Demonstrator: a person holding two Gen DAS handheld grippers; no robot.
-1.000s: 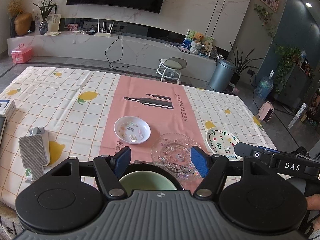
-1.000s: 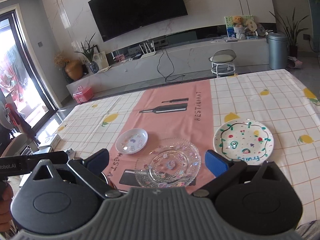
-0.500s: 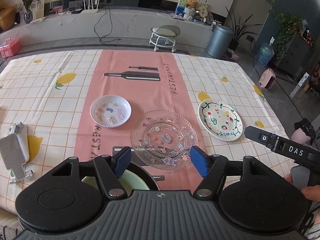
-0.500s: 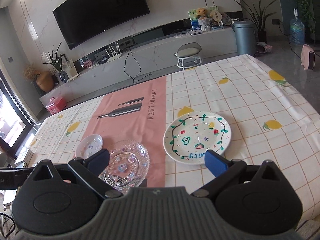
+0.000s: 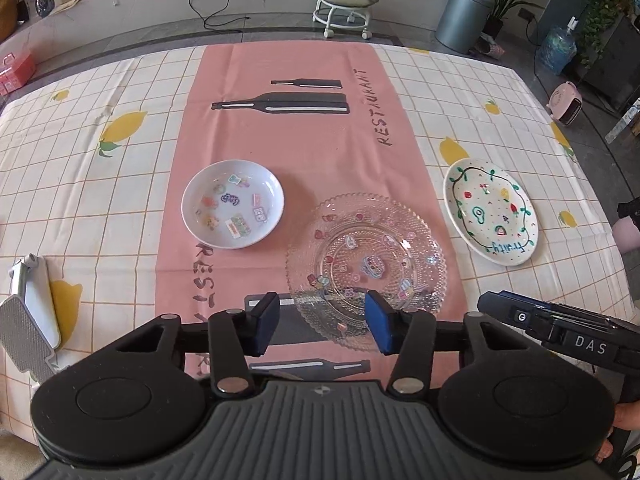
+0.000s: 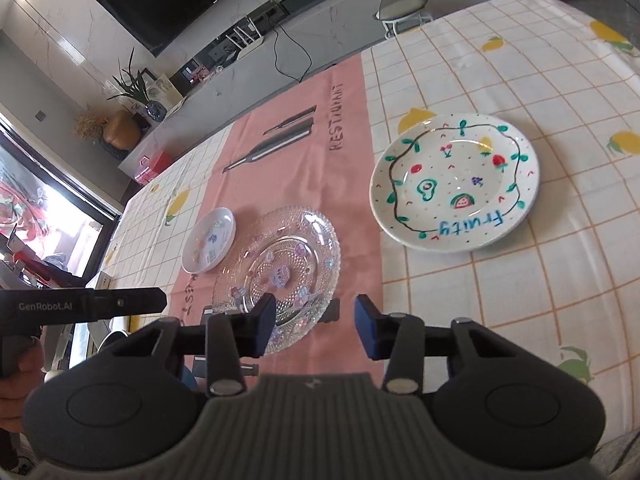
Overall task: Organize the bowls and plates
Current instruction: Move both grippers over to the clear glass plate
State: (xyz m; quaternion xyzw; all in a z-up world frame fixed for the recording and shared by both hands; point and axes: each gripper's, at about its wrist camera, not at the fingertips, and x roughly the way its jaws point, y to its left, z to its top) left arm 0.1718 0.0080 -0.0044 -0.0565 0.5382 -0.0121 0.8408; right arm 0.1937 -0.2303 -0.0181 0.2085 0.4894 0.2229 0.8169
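**Plates spread across the pink runner and lemon cloth**

Plates sit in a loose row ahead of me. Nearest is the clear glass plate (image 5: 366, 268) on the pink runner (image 5: 280, 128); its near rim shows between the tips of my left gripper (image 5: 320, 326), whose jaws have just been closing, yet they stand half-spread and press on nothing. To the far left of it lies the small white sticker dish (image 5: 233, 204), close but apart. To the right, on the checked lemon tablecloth (image 5: 460, 100), rests the painted "Fruity" plate (image 5: 492, 212), well apart from the glass one.

My right gripper (image 6: 316, 330) hangs over the runner's near right edge, jaws also just narrowed, part-open with only cloth between them. A grey-and-white phone stand (image 5: 28, 312) lies at the near left. Nothing blocks the plates.
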